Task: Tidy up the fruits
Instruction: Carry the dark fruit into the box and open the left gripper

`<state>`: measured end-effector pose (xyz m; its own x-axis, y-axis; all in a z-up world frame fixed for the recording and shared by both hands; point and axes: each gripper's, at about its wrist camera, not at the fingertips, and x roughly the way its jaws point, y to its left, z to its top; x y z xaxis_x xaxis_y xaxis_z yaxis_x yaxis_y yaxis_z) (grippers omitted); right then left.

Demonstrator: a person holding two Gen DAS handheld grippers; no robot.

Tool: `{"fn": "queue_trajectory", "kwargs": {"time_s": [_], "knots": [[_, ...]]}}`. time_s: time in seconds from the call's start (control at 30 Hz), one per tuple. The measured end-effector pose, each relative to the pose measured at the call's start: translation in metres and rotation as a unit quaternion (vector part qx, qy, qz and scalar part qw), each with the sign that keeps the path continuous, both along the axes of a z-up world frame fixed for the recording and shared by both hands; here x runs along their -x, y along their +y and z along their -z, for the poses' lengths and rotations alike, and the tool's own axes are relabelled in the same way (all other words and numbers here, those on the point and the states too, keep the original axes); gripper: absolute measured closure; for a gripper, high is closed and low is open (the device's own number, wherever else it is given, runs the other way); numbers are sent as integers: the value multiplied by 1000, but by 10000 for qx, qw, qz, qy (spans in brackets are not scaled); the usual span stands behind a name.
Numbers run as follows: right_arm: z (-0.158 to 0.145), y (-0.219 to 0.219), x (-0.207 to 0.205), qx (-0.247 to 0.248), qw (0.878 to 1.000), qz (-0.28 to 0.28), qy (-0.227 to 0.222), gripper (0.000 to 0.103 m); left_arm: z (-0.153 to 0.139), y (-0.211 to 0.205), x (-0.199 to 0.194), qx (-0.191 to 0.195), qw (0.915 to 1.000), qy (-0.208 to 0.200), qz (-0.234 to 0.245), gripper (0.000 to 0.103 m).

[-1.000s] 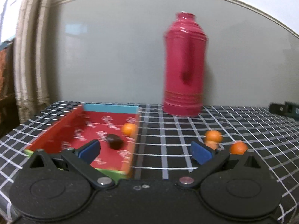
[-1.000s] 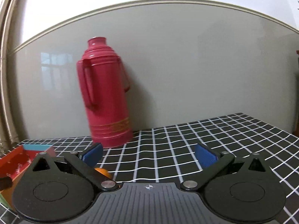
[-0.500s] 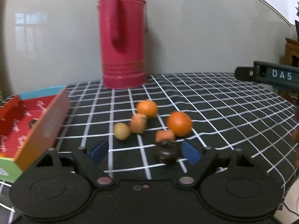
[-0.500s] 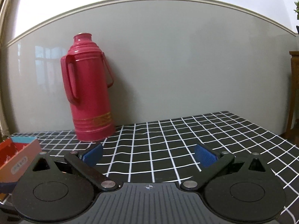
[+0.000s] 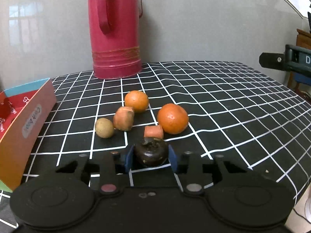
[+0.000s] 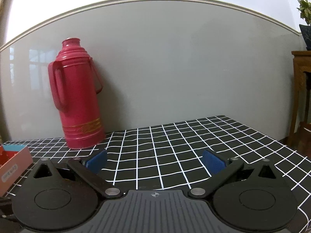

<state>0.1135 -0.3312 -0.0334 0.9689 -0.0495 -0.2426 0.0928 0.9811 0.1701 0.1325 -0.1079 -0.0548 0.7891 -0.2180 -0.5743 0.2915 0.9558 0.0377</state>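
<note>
My left gripper [image 5: 151, 158] is shut on a dark brown round fruit [image 5: 150, 152] low over the checked tablecloth. Just beyond it lie a small orange chunk [image 5: 153, 131], a large orange [image 5: 173, 118], a smaller orange [image 5: 136, 101], a brownish-orange piece [image 5: 124, 118] and a tan round fruit [image 5: 104, 127]. The red-lined box [image 5: 29, 116] stands at the left. My right gripper [image 6: 154, 160] is open and empty above the cloth; the box corner [image 6: 13, 165] shows at its left.
A tall red thermos [image 5: 114, 29] stands at the back by the wall, also in the right wrist view [image 6: 77, 95]. The other gripper's body [image 5: 287, 61] shows at the right edge. A wooden stand [image 6: 301, 97] is beyond the table's right edge.
My left gripper swung right from the box to the fruit pile, moved in on the dark fruit and closed on it. The right gripper turned slightly right and stayed open.
</note>
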Motion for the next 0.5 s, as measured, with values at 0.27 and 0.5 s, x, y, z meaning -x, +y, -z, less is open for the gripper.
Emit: {"fn": "queue_trajectory", "kwargs": {"time_s": [0.27, 0.5], "knots": [[-2, 12, -2, 9, 9999, -144, 12, 0, -14, 16, 10, 70, 9991, -382, -168, 75], [-1, 37, -6, 107, 9990, -423, 95, 0, -33, 59, 18, 84, 9944, -824, -652, 75]]}}
